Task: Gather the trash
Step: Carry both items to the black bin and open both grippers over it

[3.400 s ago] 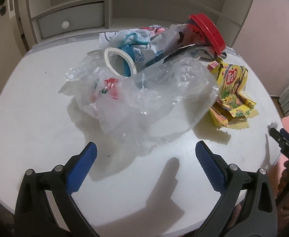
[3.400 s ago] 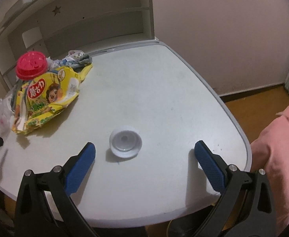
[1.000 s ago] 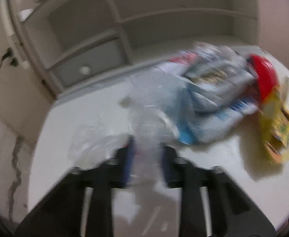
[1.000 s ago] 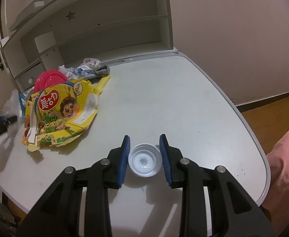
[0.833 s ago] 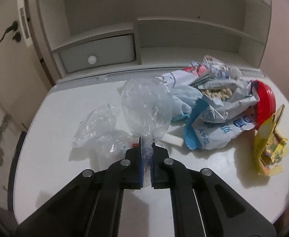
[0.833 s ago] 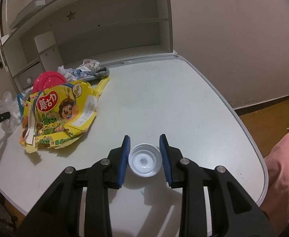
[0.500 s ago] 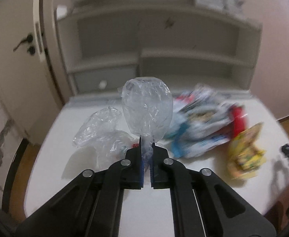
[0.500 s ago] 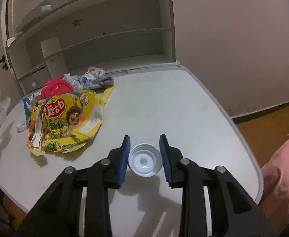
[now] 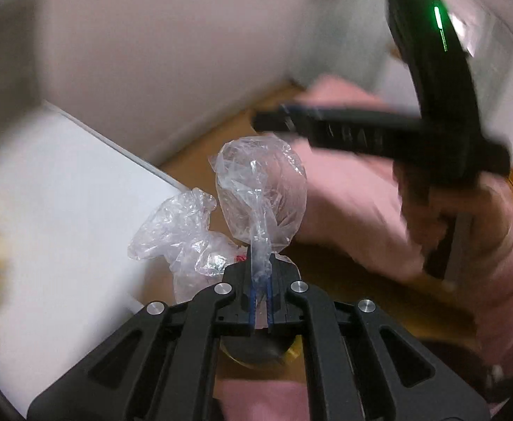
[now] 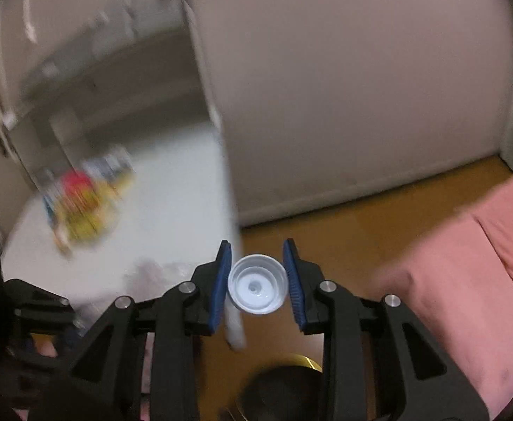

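Left gripper, low centre of its view, is clamped tight on the twisted neck of the clear plastic bag, so it dangles free for carrying. Right gripper pinches the white cap by its rim. Half a second earlier both were over the table; now both are past its edge, over wooden floor. Remaining wrappers sit blurred at upper left.

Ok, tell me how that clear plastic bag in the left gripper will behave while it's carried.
The clear plastic bag, pinched at a twisted neck by the left gripper, looks thin and crinkled, so probably floppy and very light. Its puffed lobes will likely sway. The smooth film might slip if the grip loosens.
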Demonstrator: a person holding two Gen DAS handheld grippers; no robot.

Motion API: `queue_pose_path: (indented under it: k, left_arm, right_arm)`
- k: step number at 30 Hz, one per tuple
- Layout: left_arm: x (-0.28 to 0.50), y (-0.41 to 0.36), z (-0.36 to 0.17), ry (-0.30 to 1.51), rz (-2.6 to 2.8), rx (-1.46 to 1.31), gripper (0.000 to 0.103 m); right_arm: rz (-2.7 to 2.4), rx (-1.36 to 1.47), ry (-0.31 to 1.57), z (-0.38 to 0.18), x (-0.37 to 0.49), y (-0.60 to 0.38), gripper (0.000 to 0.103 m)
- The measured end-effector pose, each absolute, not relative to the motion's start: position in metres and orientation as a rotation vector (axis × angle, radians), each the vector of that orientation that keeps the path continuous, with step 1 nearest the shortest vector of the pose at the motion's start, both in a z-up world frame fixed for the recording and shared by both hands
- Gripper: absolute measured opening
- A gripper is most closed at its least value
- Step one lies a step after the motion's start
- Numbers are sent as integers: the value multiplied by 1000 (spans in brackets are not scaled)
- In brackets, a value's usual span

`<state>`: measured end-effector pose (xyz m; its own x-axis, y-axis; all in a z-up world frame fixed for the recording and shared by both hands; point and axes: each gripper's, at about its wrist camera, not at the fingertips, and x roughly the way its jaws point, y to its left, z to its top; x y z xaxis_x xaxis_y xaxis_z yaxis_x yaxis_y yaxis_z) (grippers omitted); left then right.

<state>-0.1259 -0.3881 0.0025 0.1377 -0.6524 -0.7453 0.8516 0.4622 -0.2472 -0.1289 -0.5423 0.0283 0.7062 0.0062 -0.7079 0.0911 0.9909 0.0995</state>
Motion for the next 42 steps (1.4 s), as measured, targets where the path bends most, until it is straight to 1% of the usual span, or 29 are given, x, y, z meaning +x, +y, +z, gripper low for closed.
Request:
queue_pose_path:
  k: [1, 2, 4, 6, 7, 9, 11, 15, 16, 17, 18, 19, 20, 21, 28, 31, 33, 35, 38, 40, 41, 42]
  left_arm:
    - [-129, -405, -24, 982, -1133, 280, 3]
    - [-129, -419, -50, 1041, -1152, 304, 3]
    - [-126, -448, -116, 1187, -1155, 356, 3]
    - [-120, -463, -169, 1308, -1116, 374, 3]
    - [-121, -469, -187, 1344, -1095, 378, 3]
    - [-125, -469, -212, 1399, -1066, 400, 3]
    - [-130, -463, -220, 1426, -1062, 399, 3]
    - [-131, -465, -221, 1439, -1066, 372, 3]
    - [-131, -465, -219, 1424, -1056, 369, 4]
    - [-130, -463, -218, 1410, -1046, 361, 9]
    - [-131, -461, -217, 1410, -1046, 353, 40]
    - [-131, -461, -216, 1410, -1053, 332, 66]
    - [-135, -459, -214, 1397, -1056, 316, 95]
    - [-134, -459, -210, 1369, -1069, 288, 97]
    - [-146, -463, -191, 1327, -1149, 266, 97]
    - [-151, -463, -166, 1287, -1220, 229, 97]
    - [-155, -452, -135, 1225, -1264, 209, 96]
    - [-157, -423, -87, 1103, -1290, 168, 96]
    - [-149, -373, -29, 909, -1197, 145, 97]
    - [-129, -321, 6, 780, -979, 163, 97]
    - [-120, -302, 13, 752, -888, 162, 97]
    - [-102, -263, 23, 726, -731, 143, 97]
  right_arm:
    - [-66, 137, 887, 0, -135, -557, 31]
    - [-71, 153, 946, -20, -138, -565, 31]
    - [-94, 231, 1107, -89, -143, -585, 31]
    - [-114, 326, 1216, -144, -147, -597, 31]
    - [-126, 386, 1265, -172, -149, -603, 31]
    - [-146, 437, 1321, -203, -150, -607, 31]
    - [-142, 466, 1345, -220, -151, -608, 31]
    - [-114, 494, 1368, -228, -152, -603, 31]
    - [-119, 500, 1364, -227, -155, -607, 35]
    - [-126, 514, 1353, -225, -156, -608, 46]
    - [-135, 533, 1344, -222, -155, -609, 79]
    - [-157, 546, 1322, -217, -158, -612, 95]
    - [-170, 551, 1303, -215, -159, -614, 95]
    - [-184, 555, 1291, -213, -158, -617, 95]
    - [-290, 569, 1216, -191, -162, -634, 95]
    - [-314, 525, 1162, -173, -159, -633, 95]
    - [-330, 480, 1114, -156, -158, -630, 95]
    - [-359, 432, 1050, -132, -159, -626, 95]
    - [-333, 320, 902, -85, -156, -605, 95]
    - [-301, 237, 815, -56, -143, -585, 96]
    - [-270, 189, 762, -38, -132, -568, 96]
    - [-246, 167, 740, -29, -124, -556, 96]
